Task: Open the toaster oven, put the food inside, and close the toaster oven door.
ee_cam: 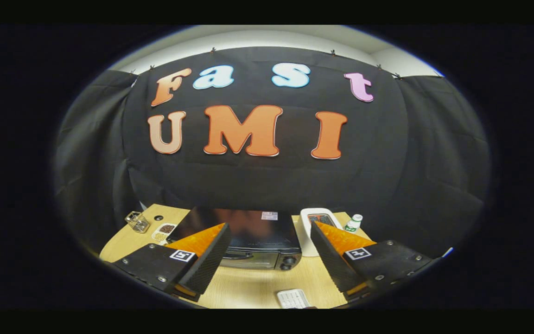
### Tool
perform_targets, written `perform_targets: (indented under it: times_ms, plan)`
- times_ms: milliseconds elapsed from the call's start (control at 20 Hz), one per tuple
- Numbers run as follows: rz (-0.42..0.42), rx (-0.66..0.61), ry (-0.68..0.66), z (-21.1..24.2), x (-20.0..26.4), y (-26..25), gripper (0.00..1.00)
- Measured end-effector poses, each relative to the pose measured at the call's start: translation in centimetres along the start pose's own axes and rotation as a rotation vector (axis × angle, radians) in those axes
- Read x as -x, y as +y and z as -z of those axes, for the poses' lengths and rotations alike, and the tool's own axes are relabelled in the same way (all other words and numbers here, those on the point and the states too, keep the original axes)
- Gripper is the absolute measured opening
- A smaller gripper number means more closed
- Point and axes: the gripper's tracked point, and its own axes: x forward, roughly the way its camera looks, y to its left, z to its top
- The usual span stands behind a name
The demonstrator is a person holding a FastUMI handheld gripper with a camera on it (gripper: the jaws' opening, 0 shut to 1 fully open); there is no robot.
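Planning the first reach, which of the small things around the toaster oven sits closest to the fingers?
The white ribbed block, on the table below the open hand-held gripper; bottle and glass jar stand farther back.

The gripper [267, 250] seems raised and level, its fingers [209, 260] spread wide apart and holding nothing.

Wooden table [248, 287], toaster oven [248, 236], glass jar [137, 221], small bottle [353, 223], white tray [311, 232]

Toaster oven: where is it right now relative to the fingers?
In the gripper view the toaster oven sits on the wooden table just beyond the open fingers, centred between them, door closed, with a white scale beside it.
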Motion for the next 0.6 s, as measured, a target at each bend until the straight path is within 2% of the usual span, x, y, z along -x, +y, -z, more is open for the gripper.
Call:
perform_targets:
  times_ms: [600]
  plan:
    - [-0.023, -0.021, -0.008, 0.01, 1.07, -0.13, 1.0]
